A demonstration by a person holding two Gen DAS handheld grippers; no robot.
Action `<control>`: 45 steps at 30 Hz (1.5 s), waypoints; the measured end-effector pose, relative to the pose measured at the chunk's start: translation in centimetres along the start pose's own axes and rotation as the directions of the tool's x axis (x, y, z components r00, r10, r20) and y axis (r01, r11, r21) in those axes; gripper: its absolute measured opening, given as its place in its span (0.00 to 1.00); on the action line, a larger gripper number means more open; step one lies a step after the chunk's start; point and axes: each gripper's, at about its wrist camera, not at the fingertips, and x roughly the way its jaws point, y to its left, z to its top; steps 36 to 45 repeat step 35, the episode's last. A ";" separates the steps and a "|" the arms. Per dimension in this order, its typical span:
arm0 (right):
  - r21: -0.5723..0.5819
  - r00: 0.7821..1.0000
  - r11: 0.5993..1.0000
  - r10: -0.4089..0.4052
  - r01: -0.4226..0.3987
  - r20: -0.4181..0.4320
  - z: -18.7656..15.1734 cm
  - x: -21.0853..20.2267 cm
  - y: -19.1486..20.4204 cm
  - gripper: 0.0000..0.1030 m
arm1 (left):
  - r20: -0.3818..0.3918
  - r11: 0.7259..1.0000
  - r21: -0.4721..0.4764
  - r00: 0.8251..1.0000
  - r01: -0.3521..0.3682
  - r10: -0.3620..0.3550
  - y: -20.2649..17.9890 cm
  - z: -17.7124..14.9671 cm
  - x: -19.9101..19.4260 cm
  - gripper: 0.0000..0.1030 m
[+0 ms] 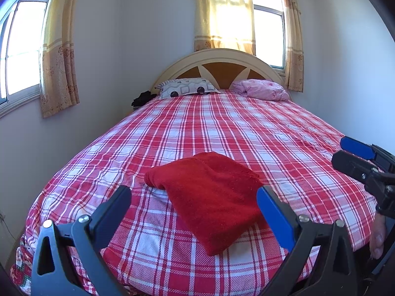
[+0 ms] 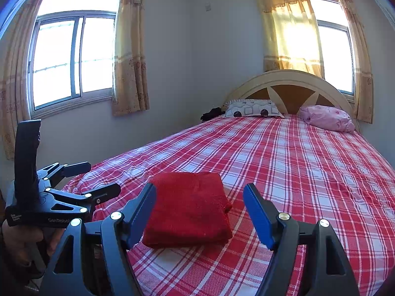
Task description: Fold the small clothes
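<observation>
Red garment (image 2: 188,207) folded on bed (image 2: 296,172). Left tool (image 1: 193,202), right tool (image 2: 200,207): jaws apart, empty. Risk: careless regrasp snags top layer, undoes fold.

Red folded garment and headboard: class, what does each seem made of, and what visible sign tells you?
Red folded garment: probably soft knit or fleece; fuzzy, matte nap, rounded folds. Headboard: seemingly wood, cream-painted frame around smooth brown panels, though laminate is possible.

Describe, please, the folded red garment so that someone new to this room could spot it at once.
Start from the bed with the red-and-white plaid sheet. The folded red garment lies on that sheet near the foot end, far from the two pillows by the headboard. It is the only plain, solid red, fuzzy-looking piece there, with no checks.
</observation>
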 end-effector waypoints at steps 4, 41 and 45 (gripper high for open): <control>-0.005 1.000 1.000 -0.005 0.005 0.001 -0.2 -0.1 0.0 0.71 | -0.015 1.000 -0.011 1.000 0.012 -0.012 0.3 0.2 0.2 1.00; 0.006 1.000 1.000 -0.011 0.011 0.005 -0.7 0.1 0.2 0.71 | 0.041 0.999 0.038 0.999 -0.007 0.006 -0.5 0.2 -0.8 1.00; 0.006 1.000 1.000 -0.011 0.011 0.005 -0.7 0.1 0.2 0.71 | 0.041 0.999 0.038 0.999 -0.007 0.006 -0.5 0.2 -0.8 1.00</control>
